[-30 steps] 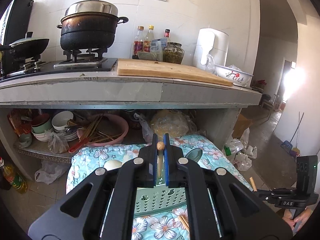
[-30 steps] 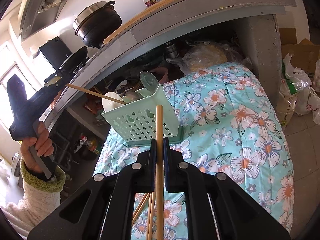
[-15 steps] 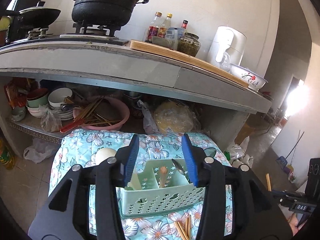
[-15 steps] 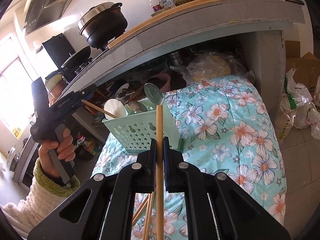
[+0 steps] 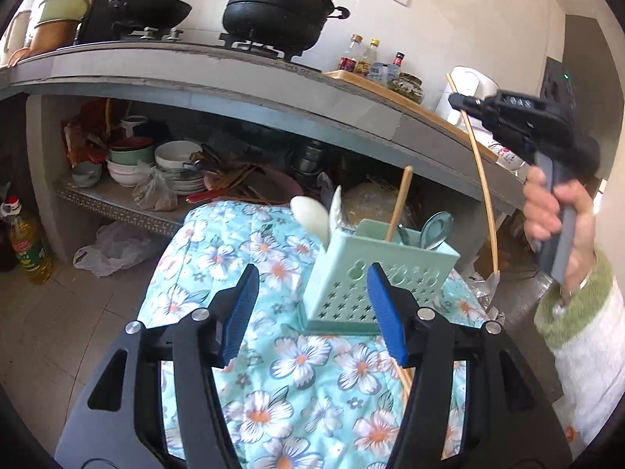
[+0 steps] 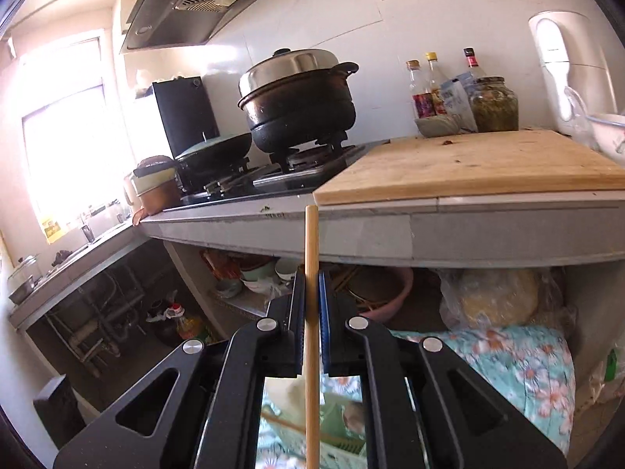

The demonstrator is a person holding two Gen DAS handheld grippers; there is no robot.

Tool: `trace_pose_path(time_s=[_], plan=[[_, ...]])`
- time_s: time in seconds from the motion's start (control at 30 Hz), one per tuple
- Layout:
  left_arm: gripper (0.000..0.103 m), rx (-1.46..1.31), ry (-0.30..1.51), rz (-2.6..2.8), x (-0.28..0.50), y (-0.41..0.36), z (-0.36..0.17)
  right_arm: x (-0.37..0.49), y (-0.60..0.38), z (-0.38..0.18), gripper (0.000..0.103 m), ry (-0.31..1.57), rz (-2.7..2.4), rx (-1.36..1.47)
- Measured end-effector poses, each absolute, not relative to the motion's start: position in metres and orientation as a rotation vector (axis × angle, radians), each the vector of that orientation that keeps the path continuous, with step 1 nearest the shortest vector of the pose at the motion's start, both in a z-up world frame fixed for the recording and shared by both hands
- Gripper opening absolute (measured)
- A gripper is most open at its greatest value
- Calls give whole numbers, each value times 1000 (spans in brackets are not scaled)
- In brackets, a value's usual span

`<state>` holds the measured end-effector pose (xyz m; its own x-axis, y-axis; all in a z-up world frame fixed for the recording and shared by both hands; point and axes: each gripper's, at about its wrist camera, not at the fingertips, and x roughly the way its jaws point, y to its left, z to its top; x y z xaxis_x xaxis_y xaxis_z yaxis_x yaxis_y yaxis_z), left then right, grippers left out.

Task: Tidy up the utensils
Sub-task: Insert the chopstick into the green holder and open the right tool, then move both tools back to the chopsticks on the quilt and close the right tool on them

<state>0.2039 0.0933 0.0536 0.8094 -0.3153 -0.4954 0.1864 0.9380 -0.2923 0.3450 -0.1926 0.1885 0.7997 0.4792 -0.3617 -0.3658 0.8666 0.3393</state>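
A pale green utensil basket (image 5: 375, 273) stands on the floral cloth (image 5: 273, 258). In it are a wooden chopstick (image 5: 398, 203), a white spoon (image 5: 312, 211) and a metal spoon (image 5: 435, 228). My left gripper (image 5: 312, 312) sits just short of the basket; its jaws are opening and nothing is between the pads. At the upper right a hand holds my right gripper (image 5: 459, 101), shut on a long chopstick (image 5: 480, 179). In the right wrist view that chopstick (image 6: 311, 242) stands upright in the shut gripper (image 6: 311, 293), with the basket (image 6: 340, 422) blurred below.
Loose chopsticks (image 5: 404, 375) lie on the cloth by my left gripper's right finger. Ahead runs a grey counter (image 6: 390, 230) with a cutting board (image 6: 468, 164) and a black pot (image 6: 300, 97). A shelf of bowls (image 5: 172, 164) sits beneath; an oil bottle (image 5: 29, 246) stands on the floor.
My left gripper let go of its chopstick, which now stands in the basket, then opened wide, sinking and swinging left. My right gripper rose with its chopstick and now faces the counter.
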Motion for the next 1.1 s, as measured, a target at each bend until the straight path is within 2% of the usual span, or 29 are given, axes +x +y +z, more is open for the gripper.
trace_pose_path(time_s=[0.27, 0.43, 0.7, 0.97, 1.0, 1.07, 1.1], plan=[[55, -277, 645, -140, 189, 141, 19, 434, -152, 174, 7, 479, 406, 240], [55, -282, 660, -99, 189, 153, 8, 458, -140, 151, 7, 518, 357, 181], [55, -292, 666, -93, 191, 157, 3, 450, -123, 121, 7, 549, 354, 28], [55, -299, 660, -118, 188, 150, 6, 405, -125, 114, 8, 566, 383, -58], [55, -298, 658, -123, 186, 148, 7, 398, -127, 114, 9, 580, 382, -62], [55, -297, 655, -135, 184, 144, 8, 384, -136, 116, 23, 594, 367, -57], [55, -298, 655, -142, 183, 142, 9, 376, -141, 118, 35, 594, 366, -40]])
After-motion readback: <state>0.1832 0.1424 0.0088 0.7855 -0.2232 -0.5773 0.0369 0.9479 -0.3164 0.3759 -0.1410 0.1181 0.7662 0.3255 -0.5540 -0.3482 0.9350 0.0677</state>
